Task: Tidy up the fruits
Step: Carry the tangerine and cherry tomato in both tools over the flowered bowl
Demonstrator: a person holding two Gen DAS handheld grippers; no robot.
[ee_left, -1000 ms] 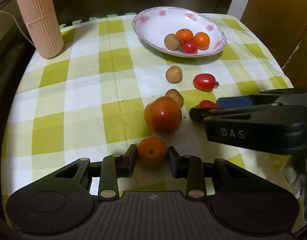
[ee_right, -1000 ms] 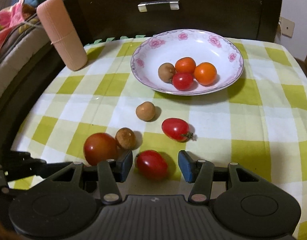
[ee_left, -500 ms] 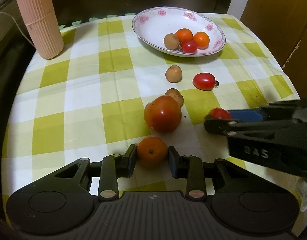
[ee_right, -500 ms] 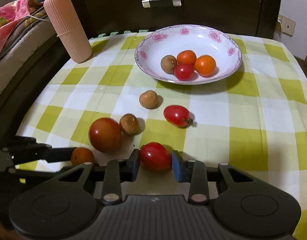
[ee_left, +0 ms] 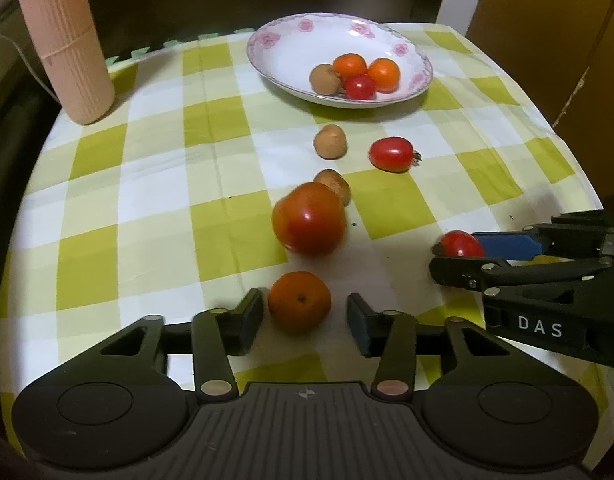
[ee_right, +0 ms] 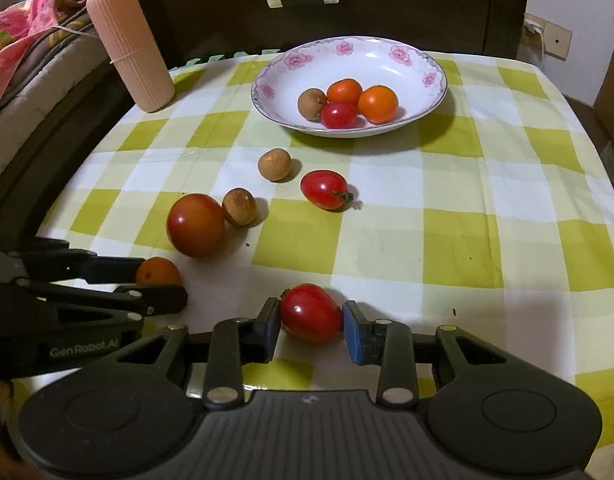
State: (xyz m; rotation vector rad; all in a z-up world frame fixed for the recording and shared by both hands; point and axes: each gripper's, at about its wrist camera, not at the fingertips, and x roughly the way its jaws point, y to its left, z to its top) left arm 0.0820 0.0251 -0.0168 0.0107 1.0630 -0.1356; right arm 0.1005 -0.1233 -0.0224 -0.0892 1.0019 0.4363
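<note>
Left wrist view: the left hand-held gripper has just been opening, pads clear of the small orange, bottom centre on the surface. Right wrist view: the right hand-held gripper clamps a red tomato, lower centre. The plate, upper centre, holds four fruits.

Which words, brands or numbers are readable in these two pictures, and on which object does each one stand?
"DAS": white letters on the side of the right tongs, seen from the left wrist camera.
"GenRobot.AI": pale letters on the side of the left tongs, seen from the right wrist camera.
No other text: the flowered plate, the checked tablecloth and the pink ribbed container carry none.
</note>
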